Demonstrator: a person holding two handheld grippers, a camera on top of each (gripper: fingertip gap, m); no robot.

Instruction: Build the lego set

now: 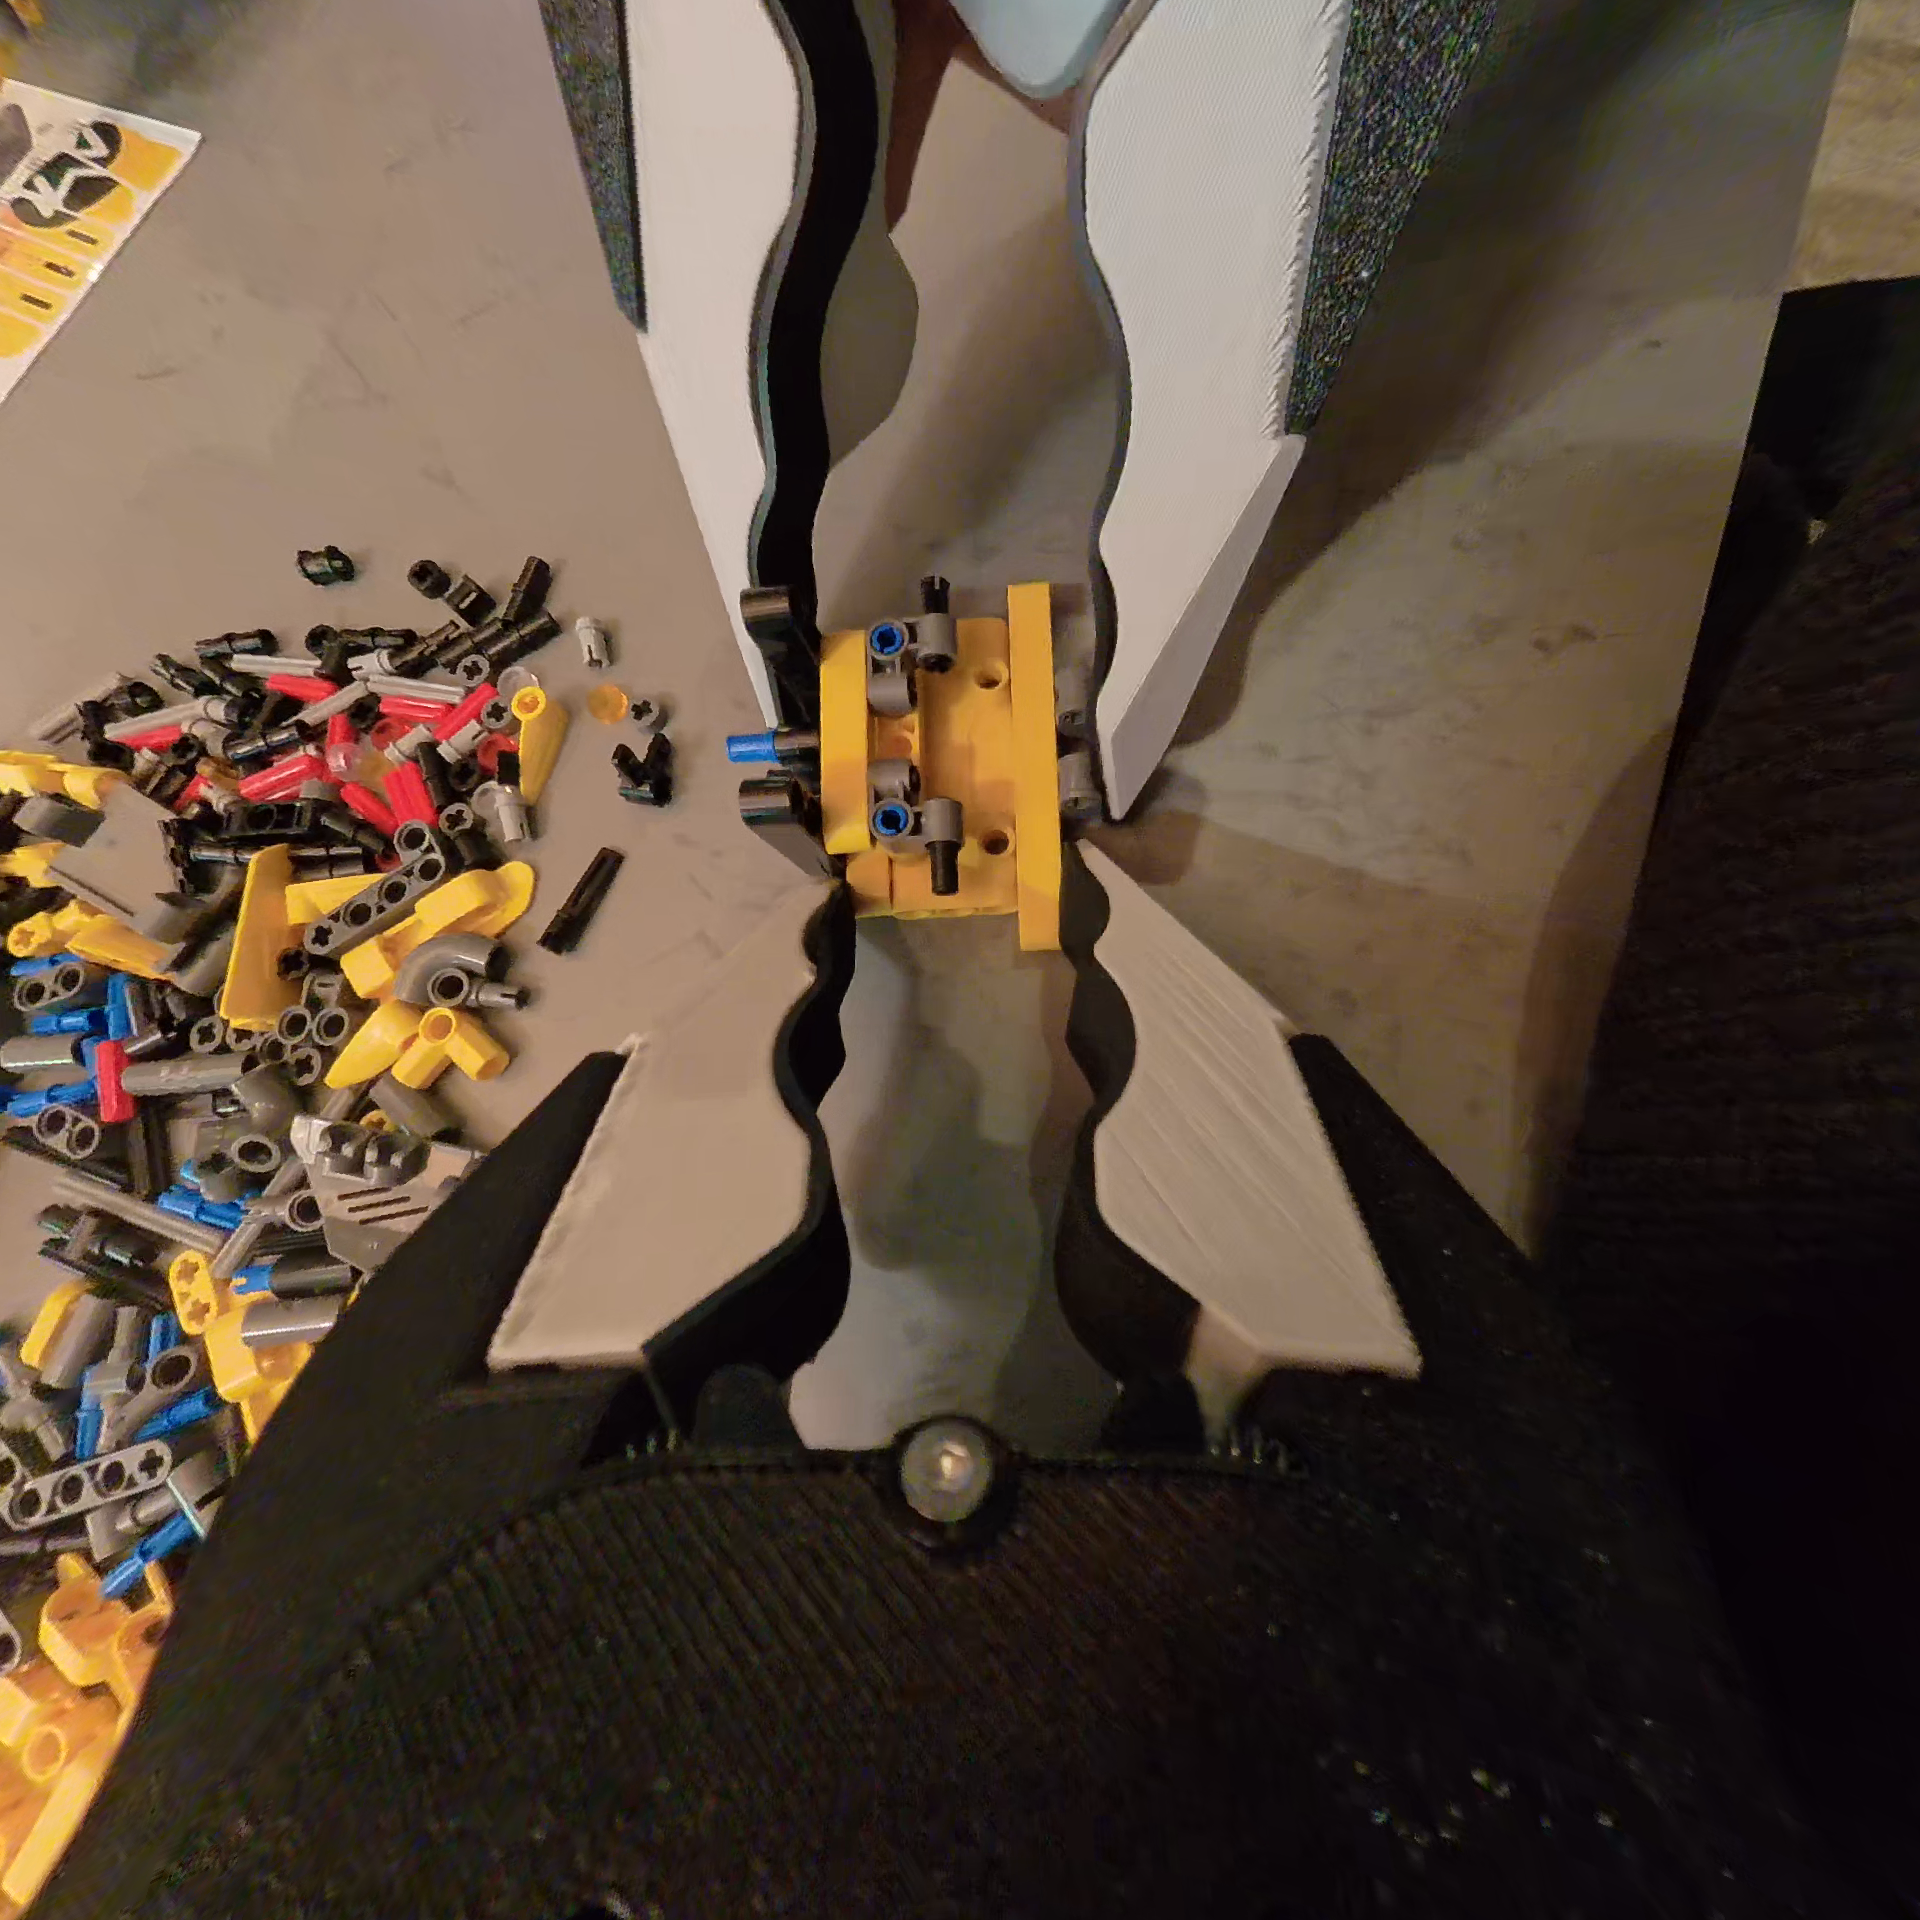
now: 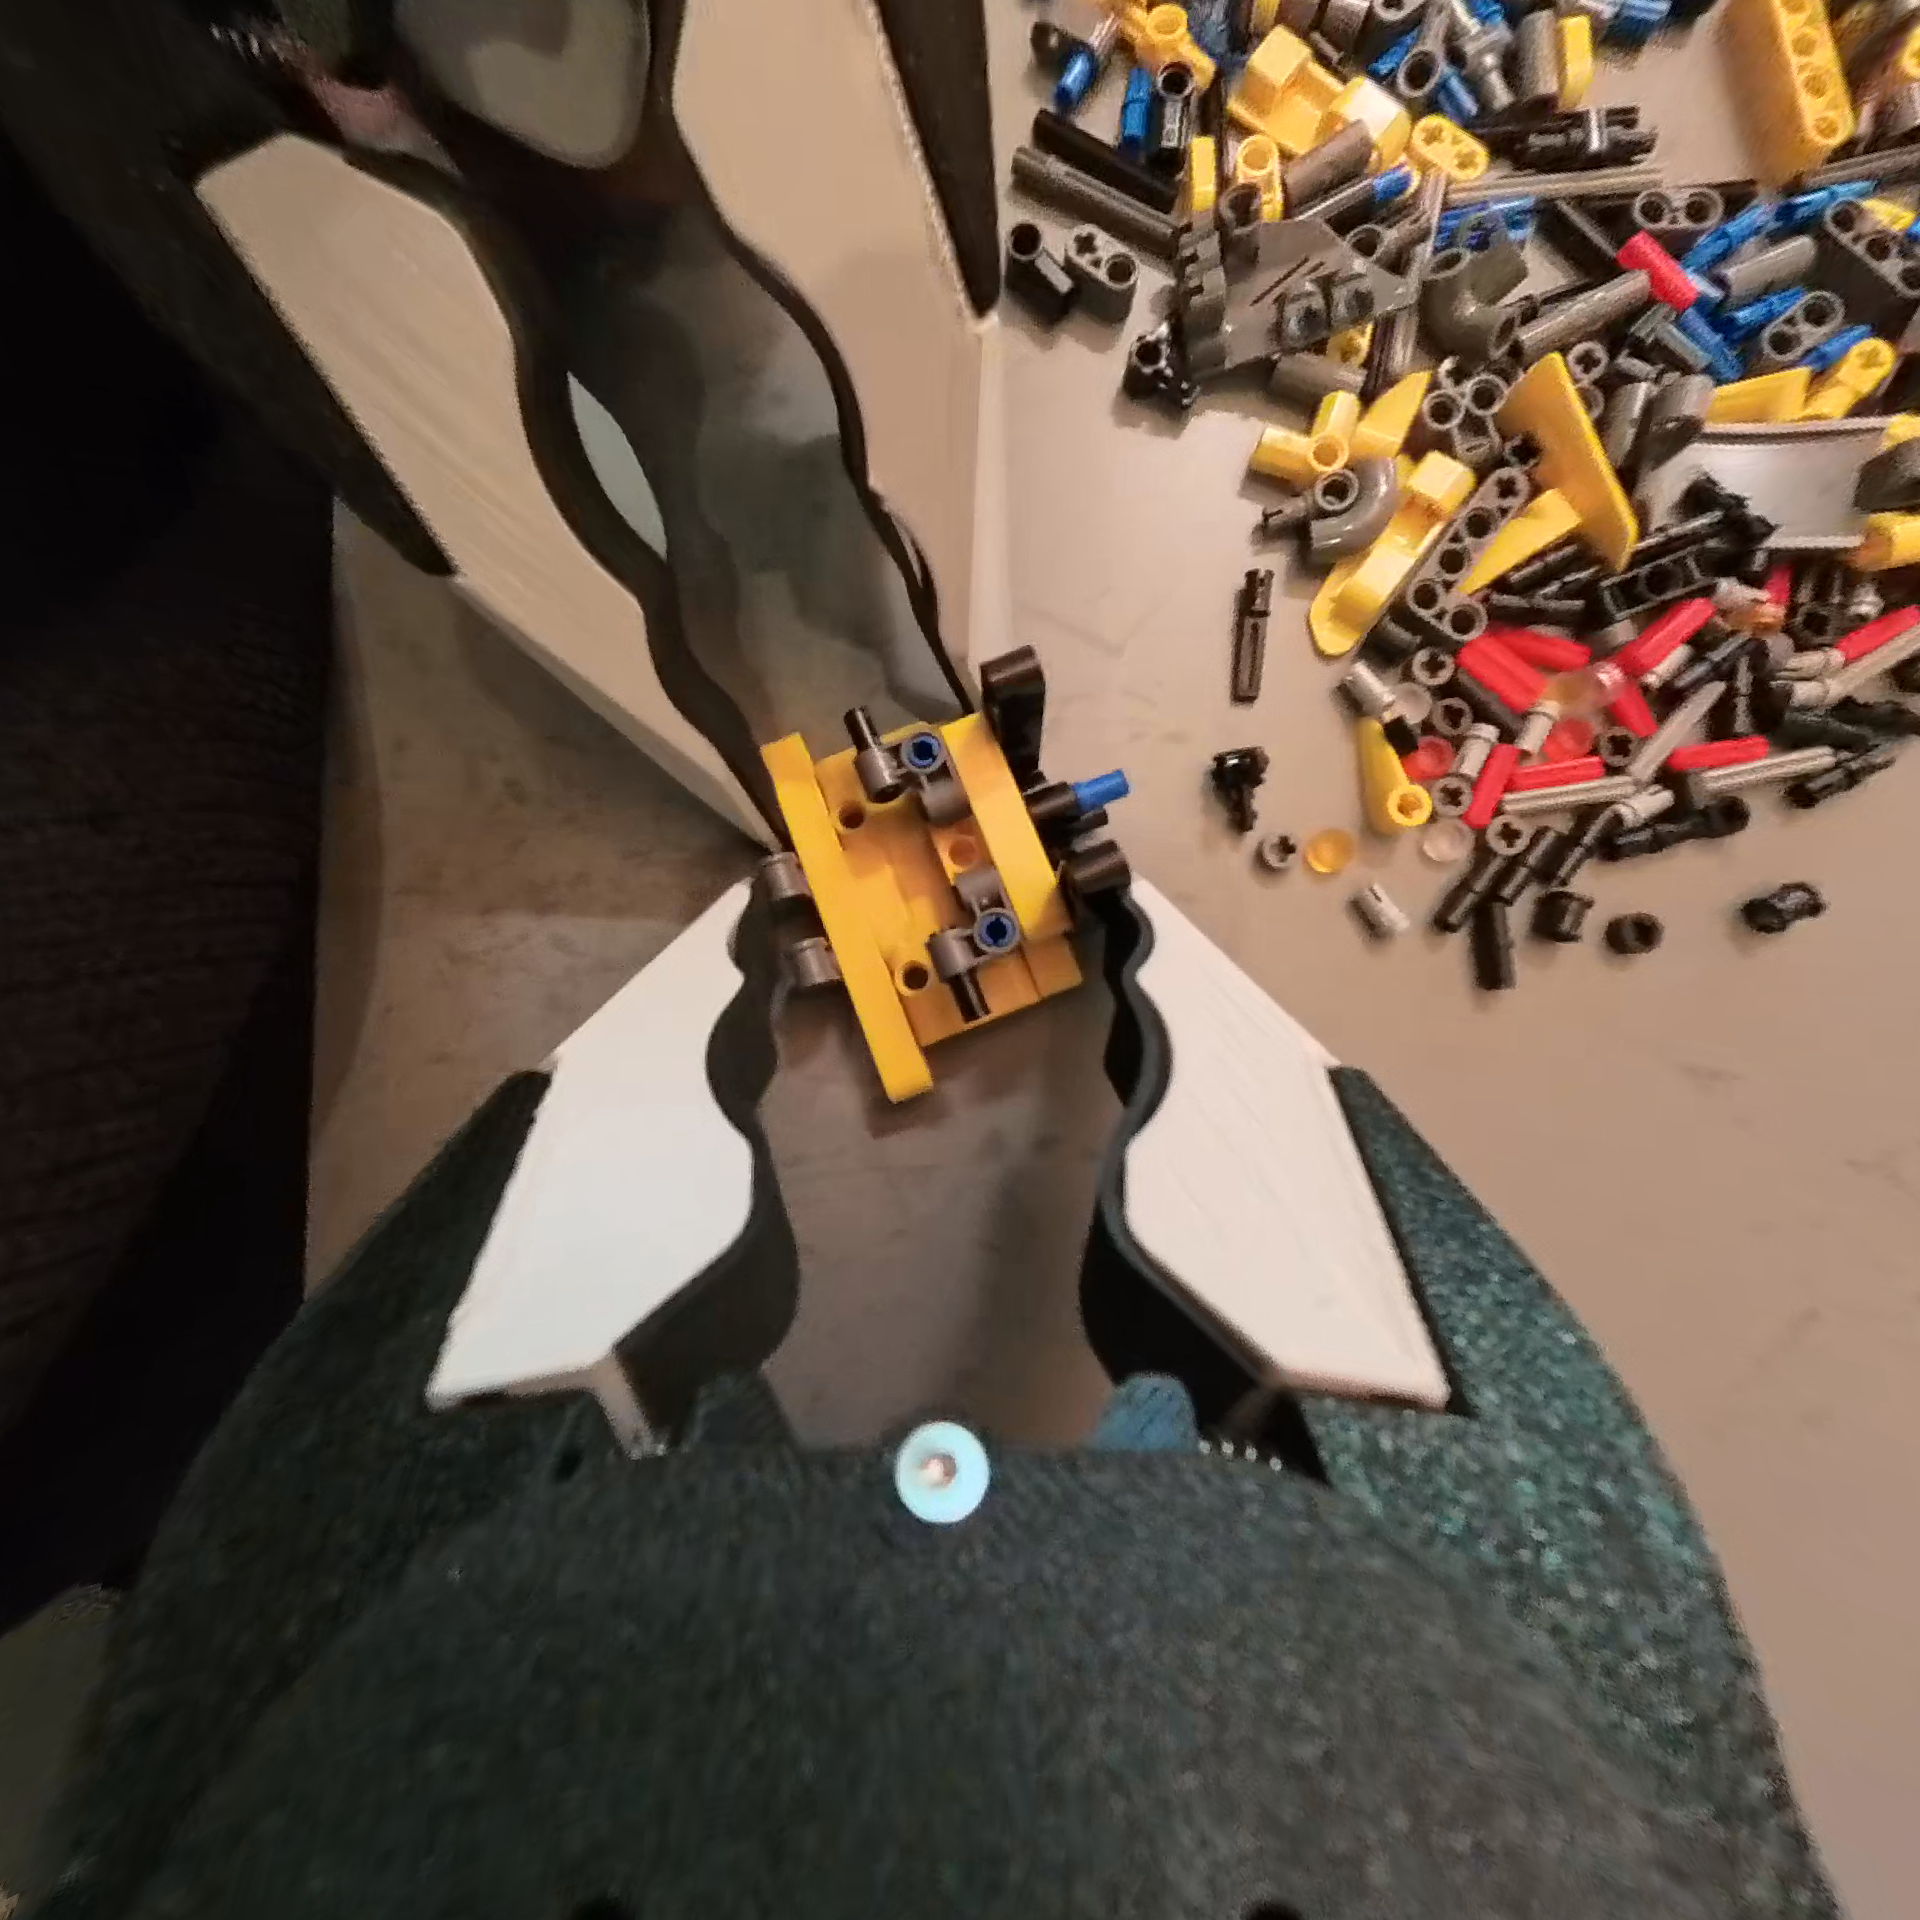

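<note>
A small yellow brick assembly (image 1: 966, 748) with grey connectors, blue pins and black pins sits just above the grey table. My left gripper (image 1: 956, 883) comes from below in its own view and is shut on the assembly's near end with its fingertips. My right gripper (image 1: 945, 764) comes from the top of that view and clamps the assembly's sides against the black and grey pin ends. In the right wrist view the assembly (image 2: 914, 883) lies between my right gripper's tips (image 2: 935, 904), with the left gripper (image 2: 873, 758) reaching in from the upper left.
A big pile of loose yellow, black, red, blue and grey parts (image 1: 260, 935) lies left of the assembly and at the upper right in the right wrist view (image 2: 1558, 468). A single black pin (image 1: 582, 899) lies beside it. A printed sheet (image 1: 62, 218) lies far left. Dark fabric (image 1: 1818, 831) borders the table edge. The grippers are tip to tip, or close to it.
</note>
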